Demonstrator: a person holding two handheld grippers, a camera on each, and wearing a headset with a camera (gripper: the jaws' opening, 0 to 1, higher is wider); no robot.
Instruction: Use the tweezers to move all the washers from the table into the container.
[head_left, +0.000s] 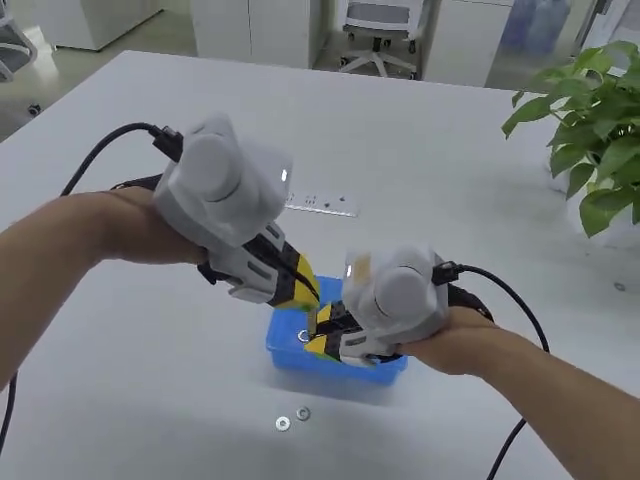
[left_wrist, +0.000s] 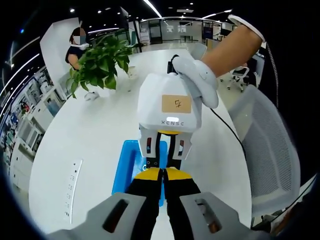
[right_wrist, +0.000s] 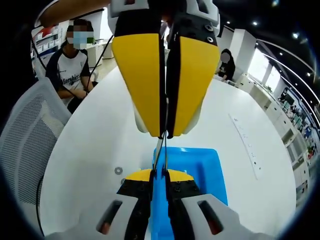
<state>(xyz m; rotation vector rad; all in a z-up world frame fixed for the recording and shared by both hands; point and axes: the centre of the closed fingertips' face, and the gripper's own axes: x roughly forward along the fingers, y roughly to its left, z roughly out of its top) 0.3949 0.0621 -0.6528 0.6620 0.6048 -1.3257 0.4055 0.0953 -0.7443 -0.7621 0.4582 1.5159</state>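
Tweezers (right_wrist: 163, 131) over the blue container (head_left: 298, 362) — both grippers clenched on them.
Left gripper (head_left: 304, 290) meets right gripper (head_left: 319, 335) tip to tip; two washers (head_left: 283, 424) lie on the counter (head_left: 450, 170) beside the container.

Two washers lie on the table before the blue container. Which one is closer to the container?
The right washer; the left washer lies a little further from the front wall of the container.

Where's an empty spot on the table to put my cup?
Bare table lies between the power strip and the plant, and beyond the strip. It's crowded at the blue container: left gripper holding tweezers, right gripper, two washers in front.
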